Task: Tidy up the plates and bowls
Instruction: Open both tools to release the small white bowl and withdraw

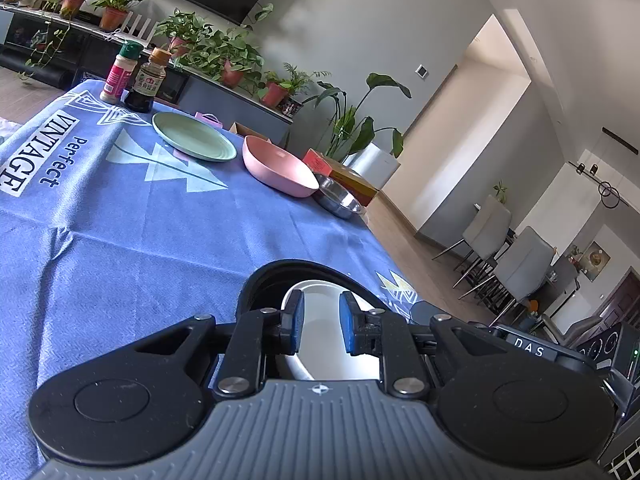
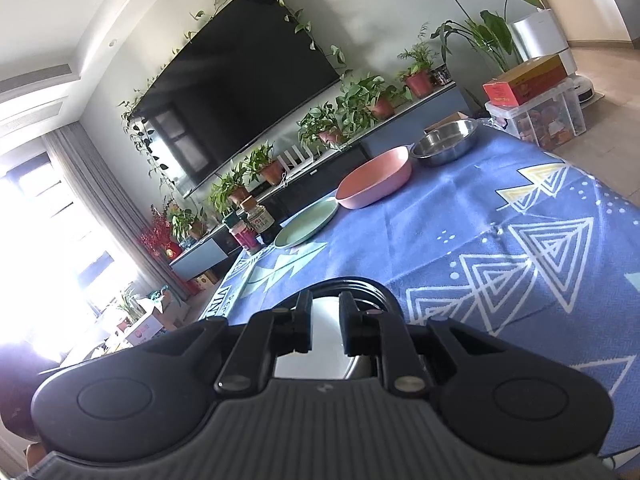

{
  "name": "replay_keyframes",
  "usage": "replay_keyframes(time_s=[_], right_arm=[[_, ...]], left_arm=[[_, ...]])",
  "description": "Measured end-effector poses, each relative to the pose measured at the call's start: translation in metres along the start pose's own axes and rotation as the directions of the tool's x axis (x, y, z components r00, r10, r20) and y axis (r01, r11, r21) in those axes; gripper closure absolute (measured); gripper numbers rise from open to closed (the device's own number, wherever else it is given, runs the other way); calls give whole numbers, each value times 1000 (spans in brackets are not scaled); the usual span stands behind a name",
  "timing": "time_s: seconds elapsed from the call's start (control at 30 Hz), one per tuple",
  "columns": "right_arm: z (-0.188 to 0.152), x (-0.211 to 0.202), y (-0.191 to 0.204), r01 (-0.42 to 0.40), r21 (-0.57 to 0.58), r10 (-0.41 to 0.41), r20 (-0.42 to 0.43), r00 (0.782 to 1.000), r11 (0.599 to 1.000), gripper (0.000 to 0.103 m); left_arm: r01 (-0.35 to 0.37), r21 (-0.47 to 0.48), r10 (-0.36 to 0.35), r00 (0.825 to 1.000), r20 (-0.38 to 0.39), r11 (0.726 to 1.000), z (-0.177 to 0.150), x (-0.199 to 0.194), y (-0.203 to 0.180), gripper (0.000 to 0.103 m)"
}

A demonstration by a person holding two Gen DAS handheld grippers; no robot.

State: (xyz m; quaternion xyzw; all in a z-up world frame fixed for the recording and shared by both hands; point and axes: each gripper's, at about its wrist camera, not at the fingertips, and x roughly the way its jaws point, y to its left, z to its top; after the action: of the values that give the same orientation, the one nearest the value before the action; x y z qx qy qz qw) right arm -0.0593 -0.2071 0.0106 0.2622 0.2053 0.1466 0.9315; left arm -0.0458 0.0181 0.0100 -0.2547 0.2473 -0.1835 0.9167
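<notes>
A green plate [image 1: 194,137] [image 2: 307,225], a pink bowl [image 1: 278,167] [image 2: 376,178] and a steel bowl [image 1: 338,197] [image 2: 446,142] stand in a row along the far edge of the blue tablecloth [image 1: 120,220] [image 2: 460,232]. My left gripper [image 1: 321,325] is open, its blue pads either side of a white bowl [image 1: 332,336] that sits in a black dish [image 1: 304,272] right below. My right gripper [image 2: 325,322] is open over the same black dish [image 2: 360,284], with a pale surface between its fingers.
A pink-labelled shaker [image 1: 119,73] [image 2: 244,234] and a dark sauce bottle [image 1: 146,81] [image 2: 262,220] stand at the cloth's far corner beside the green plate. Potted plants [image 1: 224,56] line a low cabinet behind. Dining chairs [image 1: 516,264] stand off the table's right edge.
</notes>
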Motion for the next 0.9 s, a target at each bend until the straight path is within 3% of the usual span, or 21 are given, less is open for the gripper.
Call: replay_keyframes(time_s=[0.47, 0.9], right_arm=[[7, 0, -4, 4, 12, -4, 13, 1000, 1000, 63], [34, 10, 0, 9, -23, -9, 29, 1000, 1000, 63]], left_arm=[[-25, -3, 25, 999, 31, 1000, 11, -6, 6, 86], [-52, 8, 51, 996, 76, 999, 44, -2, 9, 85]])
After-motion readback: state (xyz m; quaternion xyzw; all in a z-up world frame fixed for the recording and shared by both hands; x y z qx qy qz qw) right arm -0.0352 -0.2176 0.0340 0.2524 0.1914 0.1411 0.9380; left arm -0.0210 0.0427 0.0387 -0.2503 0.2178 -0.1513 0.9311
